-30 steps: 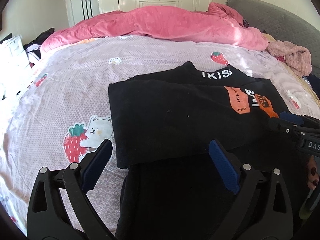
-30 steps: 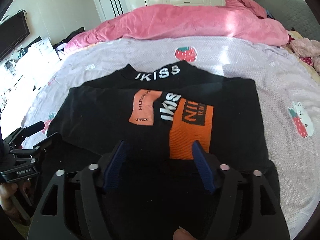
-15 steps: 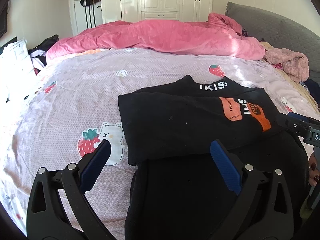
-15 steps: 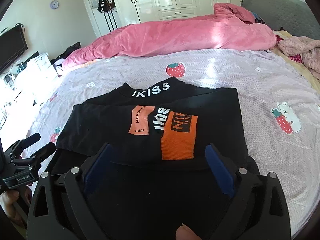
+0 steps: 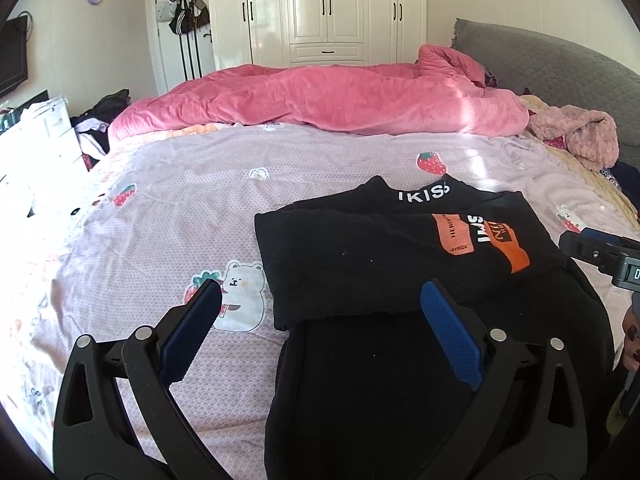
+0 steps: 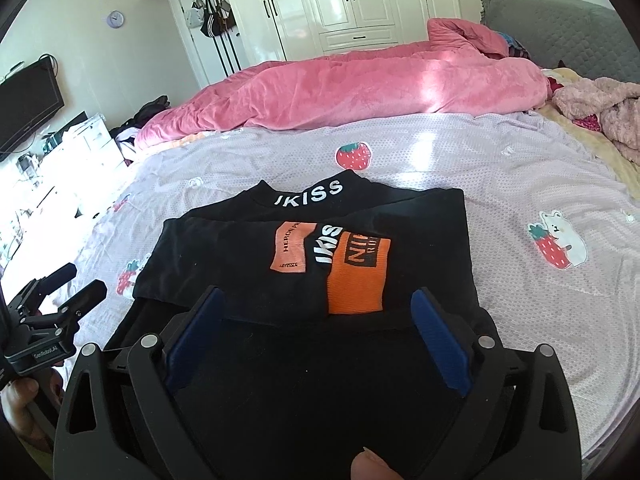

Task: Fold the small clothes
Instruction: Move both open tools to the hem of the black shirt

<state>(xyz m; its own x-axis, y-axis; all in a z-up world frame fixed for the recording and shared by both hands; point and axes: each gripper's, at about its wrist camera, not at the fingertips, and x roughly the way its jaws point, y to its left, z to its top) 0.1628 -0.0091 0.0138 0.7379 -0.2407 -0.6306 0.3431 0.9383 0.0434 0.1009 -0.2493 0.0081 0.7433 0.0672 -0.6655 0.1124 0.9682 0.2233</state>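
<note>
The black sweater lies partly folded on the bed. The left claw and right claw both stand wide apart above it, gripping nothing.

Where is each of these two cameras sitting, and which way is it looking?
Left wrist view: sits on the left gripper, looking down its open jaws across the bed at the black top; the right gripper shows at the right edge.
Right wrist view: sits on the right gripper, jaws open, facing the same top; a fingertip and the left gripper show.
Shared: the top, the pink duvet and the white wardrobe.
</note>
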